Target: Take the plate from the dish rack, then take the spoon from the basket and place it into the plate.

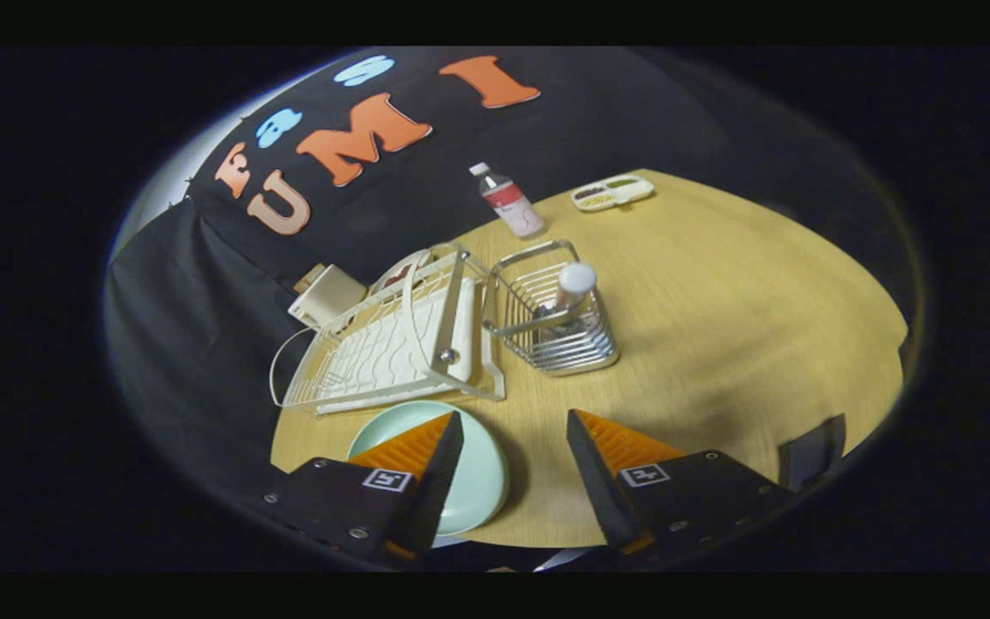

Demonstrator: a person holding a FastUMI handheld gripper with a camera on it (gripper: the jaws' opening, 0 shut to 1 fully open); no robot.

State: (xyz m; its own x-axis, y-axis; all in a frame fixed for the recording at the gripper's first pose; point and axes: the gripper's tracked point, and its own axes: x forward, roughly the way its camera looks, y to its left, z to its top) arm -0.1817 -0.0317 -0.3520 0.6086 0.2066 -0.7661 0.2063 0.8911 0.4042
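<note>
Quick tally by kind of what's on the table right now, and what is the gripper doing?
Plates: 1, the pale green plate, lying on the table by the gripper's left finger
Dish racks: 1
Wire baskets: 1, holding the spoon
Spoons: 1
Bottles: 1
Compartment trays: 1
Total: 6
The gripper is open, holding nothing.

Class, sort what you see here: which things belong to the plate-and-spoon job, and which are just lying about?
Job:
pale green round plate, on the table under the left finger
white wire dish rack
shiny wire basket
white-handled spoon in it
open tongs

Lying about:
red-labelled plastic bottle
small white compartment tray
</note>
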